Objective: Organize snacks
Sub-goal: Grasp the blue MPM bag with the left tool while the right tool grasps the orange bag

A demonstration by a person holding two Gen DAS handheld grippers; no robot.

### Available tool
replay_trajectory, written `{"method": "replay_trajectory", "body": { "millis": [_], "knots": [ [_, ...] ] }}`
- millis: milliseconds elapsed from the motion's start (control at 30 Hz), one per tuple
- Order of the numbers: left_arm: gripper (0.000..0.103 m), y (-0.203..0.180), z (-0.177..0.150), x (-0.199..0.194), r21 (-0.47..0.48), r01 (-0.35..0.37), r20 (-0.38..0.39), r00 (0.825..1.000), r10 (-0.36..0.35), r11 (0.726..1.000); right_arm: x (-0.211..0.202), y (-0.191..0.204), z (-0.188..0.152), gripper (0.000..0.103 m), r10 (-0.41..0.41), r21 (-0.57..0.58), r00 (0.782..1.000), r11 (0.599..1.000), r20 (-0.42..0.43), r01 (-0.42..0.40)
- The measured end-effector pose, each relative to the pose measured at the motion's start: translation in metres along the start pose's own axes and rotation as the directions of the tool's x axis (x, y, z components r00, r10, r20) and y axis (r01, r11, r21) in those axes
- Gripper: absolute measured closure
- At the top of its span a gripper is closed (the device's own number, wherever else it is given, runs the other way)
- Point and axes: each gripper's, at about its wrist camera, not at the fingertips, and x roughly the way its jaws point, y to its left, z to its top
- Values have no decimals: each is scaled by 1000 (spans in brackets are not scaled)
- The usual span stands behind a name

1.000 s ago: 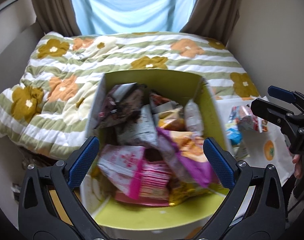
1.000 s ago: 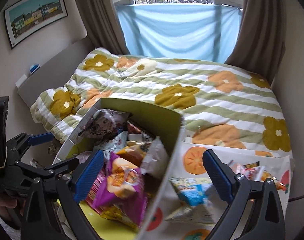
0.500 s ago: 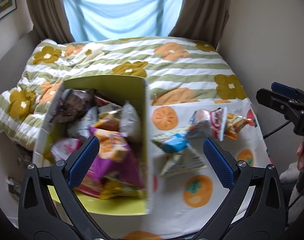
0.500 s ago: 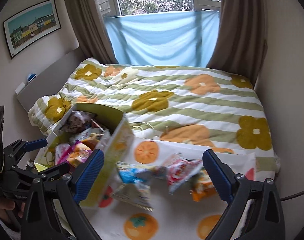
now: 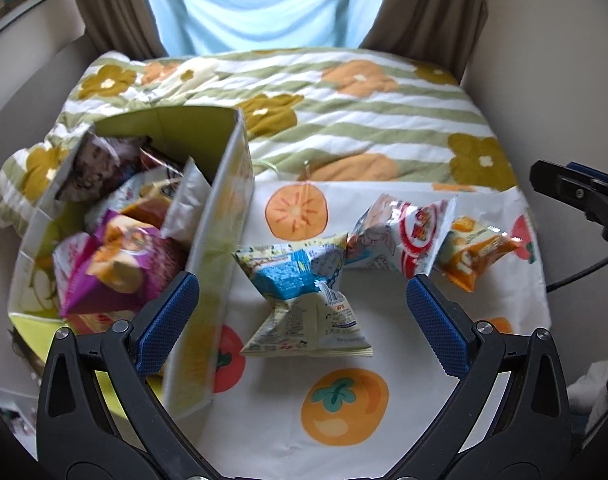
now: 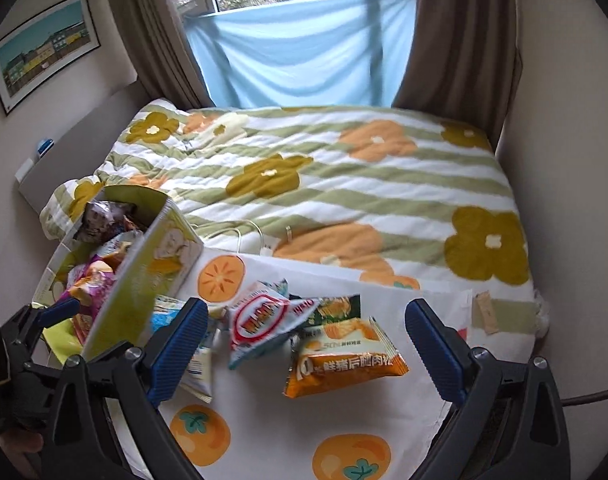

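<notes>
Crinkled foil: we count three loose snack packets on the tablecloth: blue packet, red-and-white packet, orange packet. One box alongside already holds several more. Left gripper and right gripper hover wide and empty, presumably poised to choose.

Both grippers' fingers spread, empty
</notes>
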Motion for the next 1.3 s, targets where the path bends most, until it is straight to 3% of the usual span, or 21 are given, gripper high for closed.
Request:
{"method": "replay_trajectory", "body": {
  "millis": [467,600,867,1033,1200,1300],
  "knots": [
    [0,-17,-23,80,65,-109,-49,992,113,992,75,-50,-51,5,-51,171,987,982,-154,77],
    [0,-24,-26,97,97,-112,-76,990,120,989,85,-59,-61,5,-8,251,987,967,-162,49],
    [2,-18,-24,124,73,-106,-131,985,115,992,103,-64,-68,5,76,351,983,936,-169,-13],
    [8,-14,-23,136,75,-95,-168,980,106,993,117,-66,-66,5,105,386,981,922,-164,-34],
    [29,-6,-24,147,60,-60,-209,975,71,996,128,-66,-63,5,112,386,980,922,-166,-40],
    [33,-5,-25,147,72,-52,-208,976,66,996,131,-64,-63,5,110,379,979,925,-169,-38]
  ]
}}
